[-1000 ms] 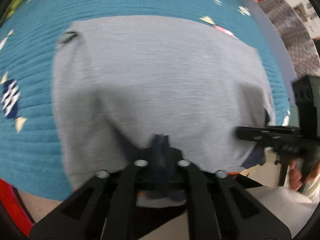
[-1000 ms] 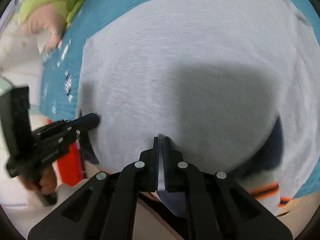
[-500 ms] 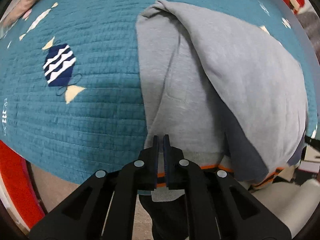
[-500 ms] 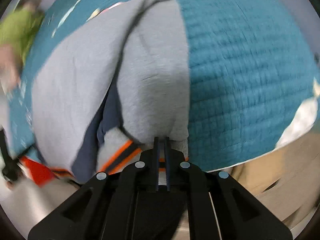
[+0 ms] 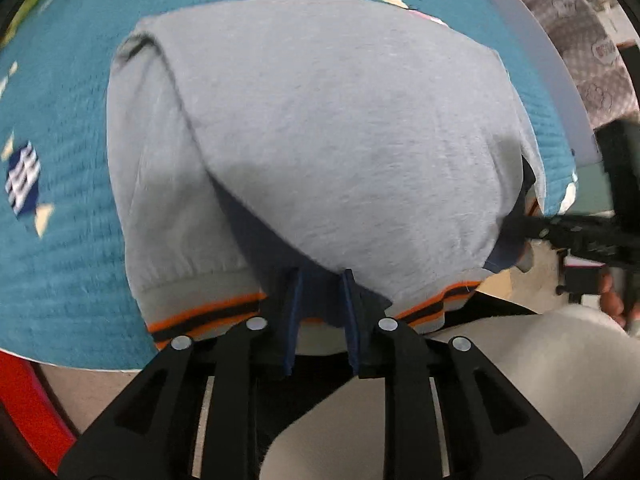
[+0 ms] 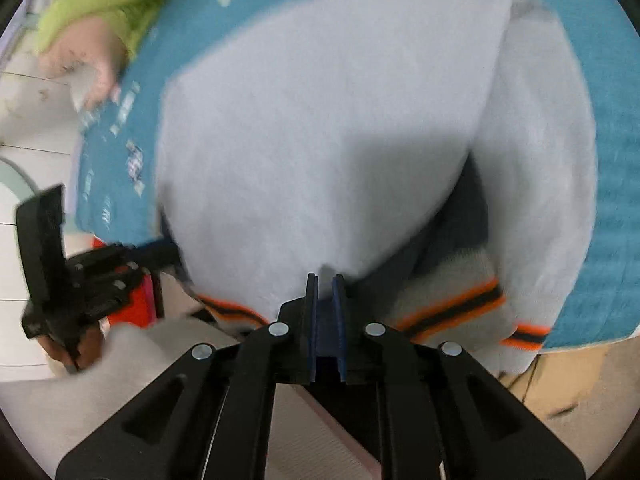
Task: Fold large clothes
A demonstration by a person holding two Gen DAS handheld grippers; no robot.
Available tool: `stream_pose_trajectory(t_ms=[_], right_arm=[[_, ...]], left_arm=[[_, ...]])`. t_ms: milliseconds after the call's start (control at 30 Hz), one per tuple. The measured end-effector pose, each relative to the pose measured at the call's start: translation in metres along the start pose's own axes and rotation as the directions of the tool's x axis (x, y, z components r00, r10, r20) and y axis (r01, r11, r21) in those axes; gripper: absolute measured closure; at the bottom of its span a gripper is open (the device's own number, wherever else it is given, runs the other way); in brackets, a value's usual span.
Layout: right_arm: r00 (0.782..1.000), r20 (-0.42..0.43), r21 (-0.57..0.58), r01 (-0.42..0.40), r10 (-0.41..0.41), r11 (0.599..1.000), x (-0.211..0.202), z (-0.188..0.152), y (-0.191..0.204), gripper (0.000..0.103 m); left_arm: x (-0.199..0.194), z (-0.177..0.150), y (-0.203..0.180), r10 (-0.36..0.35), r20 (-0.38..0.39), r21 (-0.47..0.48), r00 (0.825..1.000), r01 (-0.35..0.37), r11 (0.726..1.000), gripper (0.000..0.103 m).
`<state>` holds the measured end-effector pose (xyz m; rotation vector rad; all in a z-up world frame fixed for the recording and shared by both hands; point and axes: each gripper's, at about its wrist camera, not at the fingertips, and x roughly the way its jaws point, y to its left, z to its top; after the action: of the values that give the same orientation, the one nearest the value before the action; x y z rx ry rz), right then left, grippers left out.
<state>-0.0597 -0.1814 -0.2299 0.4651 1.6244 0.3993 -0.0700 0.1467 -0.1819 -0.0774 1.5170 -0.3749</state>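
Left gripper (image 5: 320, 276): jaws opening, a clear gap between the blue pads; the grey sweater (image 5: 320, 128) hem lies at and partly between the tips, the pads not seen pressing it. Right gripper (image 6: 325, 280): pads nearly pressed together, only a narrow slot left; the frame does not show cloth pinched there, though the sweater edge lies just above the tips. Step in hand, as judged: releasing the near hem after a fold laid across the body. To do it well, let the cloth drop free before drawing the tips back toward the lower edge of the frame, so the folded flap does not drag open; keep both pulls even so the orange-and-black hem band (image 5: 208, 316) stays straight. Sweater: centre of both views, folded flap on top, a dark inner layer showing in the wedge under it, the hem hanging over the near edge of the blanket (image 5: 60, 152). Blanket: teal, patterned, around the sweater at left and top. Other holdings: each gripper in the far side of the other's view, hand-held; green cloth (image 6: 108, 4) at upper left of the right view.
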Motion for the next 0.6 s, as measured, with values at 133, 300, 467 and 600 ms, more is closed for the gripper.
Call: stream_pose_trajectory(t_ms=[133, 300, 467, 600], right_arm=[[0.998, 0.035, 0.165, -0.065, 0.06, 0.984, -0.024, -0.009, -0.028, 0.101], [0.979, 0.102, 0.178, 0.157, -0.177, 0.971, -0.032, -0.005, -0.05, 0.097], [0.989, 0.092, 0.224, 0.094, -0.117, 0.97, -0.044, 0.001, -0.057, 0.096], [0.971, 0.174, 0.205, 0.126, -0.163, 0.971, -0.078, -0.009, -0.057, 0.092]], left_arm=[[-0.002, -0.008, 0.015, 0.268, -0.013, -0.03, 0.963, -0.268, 0.963, 0.083], [0.016, -0.012, 0.048, 0.226, -0.039, -0.128, 0.973, -0.23, 0.965, 0.081], [0.01, -0.002, 0.036, 0.247, -0.046, -0.096, 0.968, -0.25, 0.963, 0.082], [-0.02, 0.019, 0.017, 0.239, 0.022, -0.112, 0.971, -0.235, 0.965, 0.082]])
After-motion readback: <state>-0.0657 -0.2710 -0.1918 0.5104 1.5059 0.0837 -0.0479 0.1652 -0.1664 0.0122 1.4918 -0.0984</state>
